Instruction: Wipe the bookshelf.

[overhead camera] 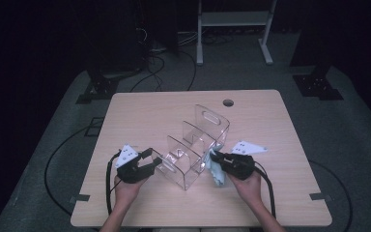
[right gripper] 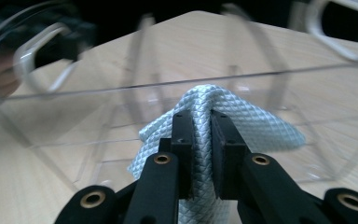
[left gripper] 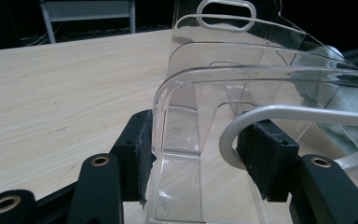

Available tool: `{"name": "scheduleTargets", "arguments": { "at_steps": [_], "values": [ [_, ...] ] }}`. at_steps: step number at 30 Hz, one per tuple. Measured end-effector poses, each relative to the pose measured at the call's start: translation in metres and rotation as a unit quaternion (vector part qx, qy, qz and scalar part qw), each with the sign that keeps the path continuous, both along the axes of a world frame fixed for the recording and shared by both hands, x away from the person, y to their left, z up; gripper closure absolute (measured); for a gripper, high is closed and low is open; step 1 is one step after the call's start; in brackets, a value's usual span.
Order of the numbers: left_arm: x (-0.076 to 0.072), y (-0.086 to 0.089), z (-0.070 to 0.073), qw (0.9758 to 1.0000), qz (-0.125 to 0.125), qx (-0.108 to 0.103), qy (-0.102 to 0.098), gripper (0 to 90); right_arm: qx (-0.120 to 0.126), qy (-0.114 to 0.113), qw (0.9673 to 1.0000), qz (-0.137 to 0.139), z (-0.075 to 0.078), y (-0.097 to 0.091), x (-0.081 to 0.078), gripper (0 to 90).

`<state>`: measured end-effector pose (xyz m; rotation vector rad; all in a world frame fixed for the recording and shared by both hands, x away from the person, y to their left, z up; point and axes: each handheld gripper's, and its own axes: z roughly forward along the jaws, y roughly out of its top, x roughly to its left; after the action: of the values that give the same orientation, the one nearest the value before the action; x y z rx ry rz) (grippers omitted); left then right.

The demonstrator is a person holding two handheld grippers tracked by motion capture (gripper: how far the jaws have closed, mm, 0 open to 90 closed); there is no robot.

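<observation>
While pinched: cloth between right hand-held gripper pads.

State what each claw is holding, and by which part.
The left claw grips the clear plastic organizer by the curved end wall nearest it. The right claw pinches a bunched fold of the pale blue cloth against the organizer's side.
</observation>
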<state>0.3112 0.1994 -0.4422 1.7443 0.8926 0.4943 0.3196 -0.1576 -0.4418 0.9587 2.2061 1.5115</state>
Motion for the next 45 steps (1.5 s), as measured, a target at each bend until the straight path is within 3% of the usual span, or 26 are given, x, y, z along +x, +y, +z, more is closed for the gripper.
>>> {"name": "scheduleTargets", "arguments": {
  "at_steps": [3,5,10,12,14,20,23,25,28,30,33,36,38,41,43,45],
  "values": [
    [0.000,0.001,0.000,1.0000,0.000,0.000,0.000,45.9,-0.008,-0.004,0.9995,0.029,0.000,0.010,-0.011,80.5],
    [0.000,0.001,0.000,1.0000,0.000,-0.002,0.000,45.9,-0.016,-0.005,0.9993,0.034,0.000,0.010,-0.012,80.5],
    [0.000,0.001,0.000,1.0000,-0.003,-0.003,0.000,45.9,-0.022,-0.009,0.9996,-0.014,0.000,-0.010,0.010,80.5],
    [-0.001,0.001,0.000,1.0000,-0.003,-0.003,0.000,45.9,-0.005,-0.003,0.9990,-0.043,-0.001,-0.022,0.023,80.5],
    [-0.001,0.000,0.000,1.0000,-0.004,-0.002,0.000,45.9,0.000,0.000,0.9988,-0.049,-0.002,-0.026,0.028,80.5],
    [0.000,0.001,-0.001,1.0000,-0.004,-0.005,0.001,45.9,0.002,-0.006,0.9998,-0.018,-0.005,-0.011,0.014,80.4],
    [0.000,0.001,0.000,1.0000,-0.005,-0.002,-0.001,45.9,-0.029,-0.011,0.9994,0.015,-0.007,-0.001,0.003,80.5],
    [-0.001,0.001,-0.001,1.0000,-0.004,-0.001,-0.003,45.9,-0.040,-0.019,0.9990,0.010,-0.006,-0.002,0.003,80.5],
    [-0.001,0.001,-0.001,1.0000,-0.005,-0.001,-0.003,45.9,-0.041,-0.019,0.9986,-0.026,-0.003,-0.015,0.018,80.5],
    [0.000,0.001,0.000,1.0000,-0.006,-0.001,-0.002,45.9,-0.028,-0.013,0.9986,-0.042,-0.002,-0.023,0.027,80.4],
    [0.000,0.001,0.000,1.0000,-0.004,-0.001,-0.003,45.9,-0.024,-0.008,0.9989,-0.038,-0.001,-0.023,0.030,80.5],
    [-0.001,0.001,0.000,1.0000,-0.004,-0.001,-0.002,46.0,-0.025,-0.019,0.9991,-0.027,0.000,-0.011,0.017,80.4],
    [-0.001,0.001,0.000,1.0000,-0.003,0.000,-0.003,46.0,-0.013,-0.017,0.9998,-0.001,0.001,-0.003,0.007,80.4],
    [-0.001,0.001,0.000,1.0000,-0.002,0.001,-0.003,46.0,-0.025,-0.027,0.9989,0.030,0.004,0.007,-0.007,80.4],
    [-0.002,0.001,0.000,1.0000,-0.004,0.002,-0.002,45.9,-0.033,-0.031,0.9985,0.032,0.006,0.005,-0.005,80.6],
    [-0.003,0.001,0.000,1.0000,-0.006,0.002,-0.002,46.0,-0.027,-0.028,0.9991,0.014,0.007,-0.006,0.005,80.5]
  ]
}}
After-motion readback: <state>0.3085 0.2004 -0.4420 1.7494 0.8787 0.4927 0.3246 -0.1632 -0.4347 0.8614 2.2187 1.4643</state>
